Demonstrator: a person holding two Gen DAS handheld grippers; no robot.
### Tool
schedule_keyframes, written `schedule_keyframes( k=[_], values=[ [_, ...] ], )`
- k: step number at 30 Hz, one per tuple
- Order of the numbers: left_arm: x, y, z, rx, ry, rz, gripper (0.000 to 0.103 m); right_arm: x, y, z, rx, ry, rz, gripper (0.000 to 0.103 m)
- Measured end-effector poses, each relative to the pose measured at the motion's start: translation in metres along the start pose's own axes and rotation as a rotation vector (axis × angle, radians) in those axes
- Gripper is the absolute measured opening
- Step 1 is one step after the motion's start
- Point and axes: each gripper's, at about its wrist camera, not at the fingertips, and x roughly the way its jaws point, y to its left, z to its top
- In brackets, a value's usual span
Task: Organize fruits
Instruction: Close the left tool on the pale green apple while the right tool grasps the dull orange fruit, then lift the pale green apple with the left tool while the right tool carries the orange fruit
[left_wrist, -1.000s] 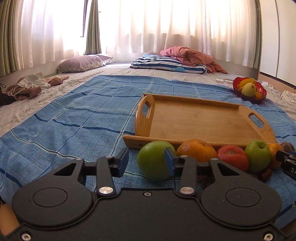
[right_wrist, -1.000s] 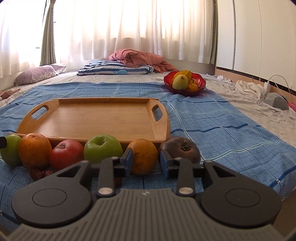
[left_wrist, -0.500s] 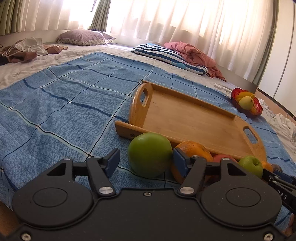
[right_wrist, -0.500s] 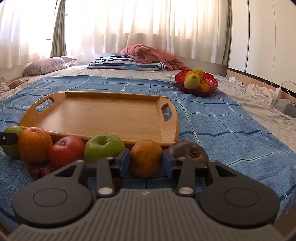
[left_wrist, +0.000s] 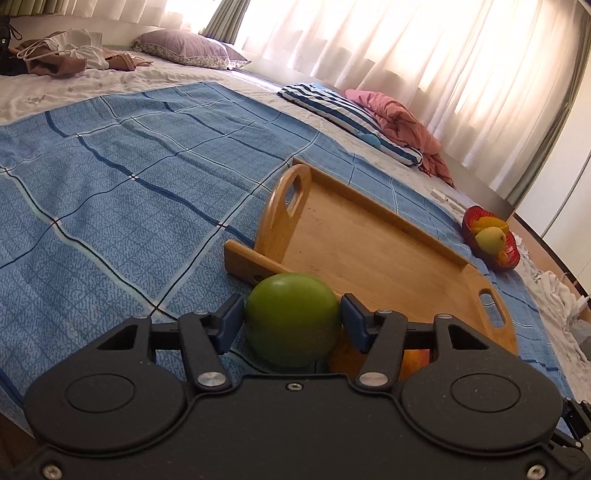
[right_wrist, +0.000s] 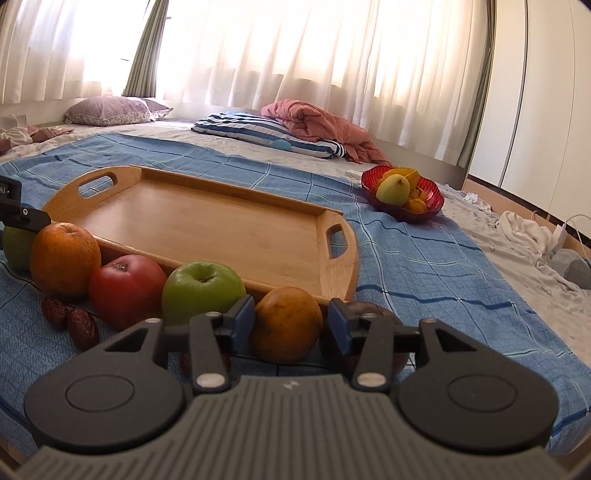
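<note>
The round green fruit (left_wrist: 291, 319) sat on the blue checked sheet (left_wrist: 122, 206) just in front of the near corner of the wooden tray (left_wrist: 369, 243), with your left gripper (left_wrist: 291, 321) around it. Those jaws had just been closing, and both blue pads looked to be touching the fruit's sides, so you seemed to have it pinched at its widest part. Beside it lay the rest of the row: a larger orange (right_wrist: 64, 258), a red fruit (right_wrist: 127, 290), a green apple (right_wrist: 203, 290), then the small orange (right_wrist: 286, 325) between the fingers of your right gripper (right_wrist: 291, 325). That one's jaws had just been opening and stood spread, with a sliver of space on each side of the fruit.

To do this step well, you needed a firm, centred squeeze on the green fruit before lifting, since round smooth skin would likely roll out of a shallow hold. A straight lift would have kept it off the larger orange touching its right side.

The tray's raised rim and upright handle (left_wrist: 288, 206) stood directly ahead, so the fruit probably had to clear that edge before going down. The tray floor was bare, giving plenty of landing room. The red bowl (right_wrist: 404, 197) of fruit stood well apart, beyond the tray's far end.
</note>
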Motion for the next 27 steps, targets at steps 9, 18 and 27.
schedule_keyframes(
  k=[9, 18, 27],
  values=[
    [-0.005, -0.007, 0.002, 0.019, -0.009, 0.014, 0.055, -0.001, 0.005, -0.002, -0.102, -0.022, -0.019, 0.066],
    [-0.016, -0.019, 0.001, 0.083, -0.056, 0.041, 0.055, -0.006, -0.008, -0.003, 0.016, 0.001, 0.052, 0.038],
    [-0.025, -0.023, 0.007, 0.120, -0.092, 0.057, 0.055, -0.018, -0.018, 0.006, 0.076, -0.020, 0.049, 0.036]
  ],
)
